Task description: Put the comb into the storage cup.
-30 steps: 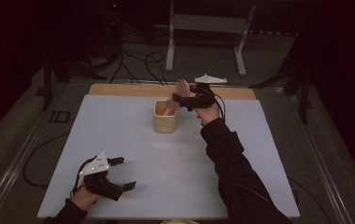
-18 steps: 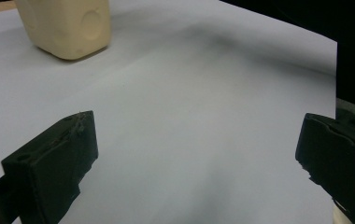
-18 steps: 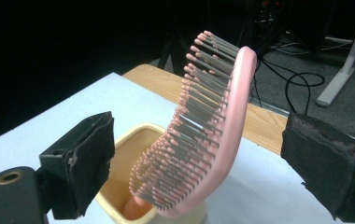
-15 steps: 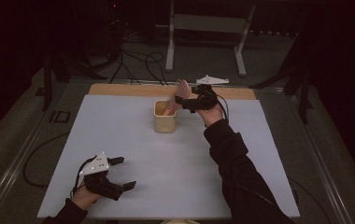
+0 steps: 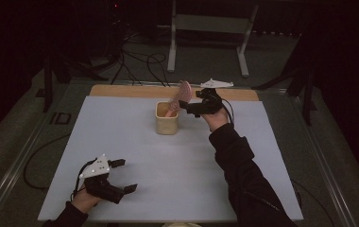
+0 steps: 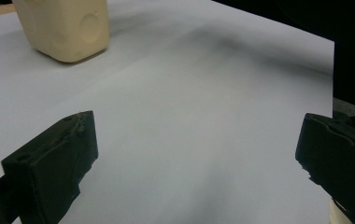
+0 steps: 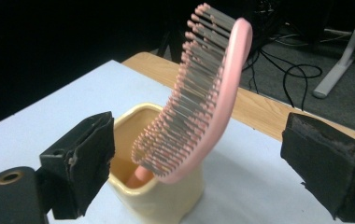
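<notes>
A cream cup (image 5: 166, 118) stands on the white table top toward the back. A pink hairbrush (image 5: 183, 92) stands in it, handle down, its head leaning out to the right. In the right gripper view the brush (image 7: 213, 93) rises from the cup (image 7: 161, 196), bristles facing left. My right gripper (image 7: 203, 158) is open, its jaws wide on either side of the brush head without touching it; from above, the right gripper (image 5: 190, 100) sits just right of the brush. My left gripper (image 5: 124, 175) rests open near the front left corner, holding nothing. From the left gripper (image 6: 196, 163), the cup (image 6: 66, 28) is far off.
The white table top (image 5: 135, 142) has a wooden strip (image 5: 121, 91) along its far edge. Cables (image 5: 140, 61) and a metal stand (image 5: 206, 28) are on the dark floor behind the table. A person's dark sleeve (image 5: 239, 165) crosses the right half.
My right gripper has shifted slightly to the right beside the brush head. The brush stays in the cup and the left gripper has not moved.
</notes>
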A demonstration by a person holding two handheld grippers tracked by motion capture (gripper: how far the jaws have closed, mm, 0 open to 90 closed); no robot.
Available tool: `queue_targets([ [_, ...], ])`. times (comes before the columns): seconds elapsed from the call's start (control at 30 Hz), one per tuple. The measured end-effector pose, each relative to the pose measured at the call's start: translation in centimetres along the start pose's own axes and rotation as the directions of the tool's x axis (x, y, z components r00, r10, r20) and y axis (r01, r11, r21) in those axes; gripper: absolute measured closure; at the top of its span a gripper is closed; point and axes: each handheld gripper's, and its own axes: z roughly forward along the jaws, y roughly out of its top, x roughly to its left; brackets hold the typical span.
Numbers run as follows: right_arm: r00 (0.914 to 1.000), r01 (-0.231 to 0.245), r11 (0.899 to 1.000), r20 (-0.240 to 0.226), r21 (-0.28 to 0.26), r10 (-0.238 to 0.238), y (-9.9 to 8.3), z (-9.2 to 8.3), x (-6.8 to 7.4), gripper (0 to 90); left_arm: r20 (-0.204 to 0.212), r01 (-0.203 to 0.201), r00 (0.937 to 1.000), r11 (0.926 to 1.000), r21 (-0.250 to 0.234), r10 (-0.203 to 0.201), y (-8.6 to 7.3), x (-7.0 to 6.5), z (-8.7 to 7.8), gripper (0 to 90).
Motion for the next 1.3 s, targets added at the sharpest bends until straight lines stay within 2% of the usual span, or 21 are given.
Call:
queue_targets([
  [0.47,1.0000,0.007,1.000,0.006,0.014,-0.007,-1.5,-1.1,-0.2,10.0,0.001,0.001,1.0000,1.0000,-0.001,-0.001,0.0,0.0,0.0,0.0],
  [1.07,0.9992,-0.014,0.999,-0.038,0.035,0.015,-5.3,-2.5,0.0,10.0,0.001,0.001,1.0000,1.0000,-0.002,-0.001,0.1,0.0,-0.1,0.0],
  [1.3,0.9986,-0.007,0.999,-0.052,0.048,0.010,-6.9,-3.1,0.2,10.1,0.001,-0.001,1.0000,1.0000,0.000,0.001,0.1,-0.1,-0.1,0.0],
])
